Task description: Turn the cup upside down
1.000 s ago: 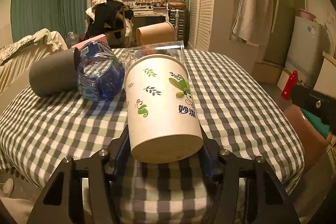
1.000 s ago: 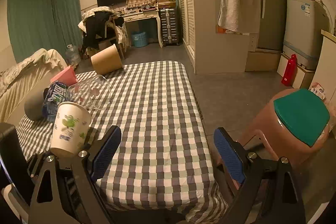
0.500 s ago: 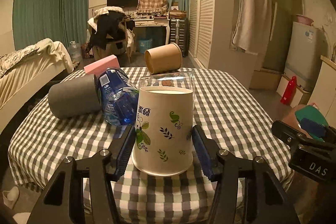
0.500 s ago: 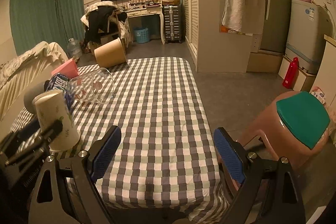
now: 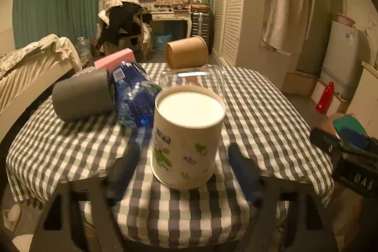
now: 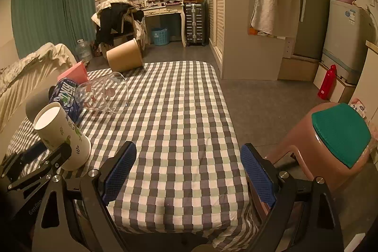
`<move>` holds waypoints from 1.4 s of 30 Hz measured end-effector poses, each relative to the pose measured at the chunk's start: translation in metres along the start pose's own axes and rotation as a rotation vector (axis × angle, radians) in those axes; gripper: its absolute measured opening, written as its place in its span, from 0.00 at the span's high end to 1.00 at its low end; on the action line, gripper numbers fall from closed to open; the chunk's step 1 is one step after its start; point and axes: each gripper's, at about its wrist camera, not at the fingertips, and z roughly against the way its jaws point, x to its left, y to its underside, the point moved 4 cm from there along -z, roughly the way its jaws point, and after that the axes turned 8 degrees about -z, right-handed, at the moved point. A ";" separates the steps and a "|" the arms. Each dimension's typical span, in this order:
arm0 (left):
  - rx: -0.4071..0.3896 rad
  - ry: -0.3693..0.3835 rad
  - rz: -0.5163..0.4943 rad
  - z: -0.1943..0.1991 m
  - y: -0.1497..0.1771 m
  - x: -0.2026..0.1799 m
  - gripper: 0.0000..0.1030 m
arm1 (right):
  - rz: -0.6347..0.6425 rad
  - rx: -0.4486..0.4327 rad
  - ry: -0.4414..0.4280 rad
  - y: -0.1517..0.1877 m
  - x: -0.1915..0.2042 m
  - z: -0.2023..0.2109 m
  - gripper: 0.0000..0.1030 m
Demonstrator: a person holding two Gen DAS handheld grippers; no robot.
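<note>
A white paper cup (image 5: 186, 141) with green leaf prints stands upside down on the checked tablecloth (image 5: 257, 110), its flat bottom facing up. My left gripper (image 5: 184, 169) is open, its fingers apart on either side of the cup and clear of it. The cup also shows in the right wrist view (image 6: 62, 135) at the far left. My right gripper (image 6: 189, 176) is open and empty over the table's near edge.
Behind the cup lie a blue plastic bottle (image 5: 132, 96), a grey cylinder (image 5: 81, 97), a clear glass (image 6: 106, 95), a pink box (image 5: 114, 60) and a brown paper tub (image 5: 186, 52). A brown stool with green seat (image 6: 340, 143) stands right of the table.
The cup went from tilted in my shut left gripper to standing upside down on the cloth. The left gripper has opened and let it go.
</note>
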 end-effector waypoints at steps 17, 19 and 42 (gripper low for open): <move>-0.056 0.034 -0.048 -0.042 -0.036 -0.021 0.39 | 0.005 0.006 0.010 0.001 0.002 -0.003 0.13; -0.036 0.032 -0.056 -0.053 -0.035 -0.025 0.40 | 0.005 0.007 0.018 0.001 0.002 -0.004 0.13; -0.098 0.048 -0.043 -0.020 -0.054 0.000 0.23 | -0.001 -0.009 0.018 -0.002 0.001 -0.001 0.13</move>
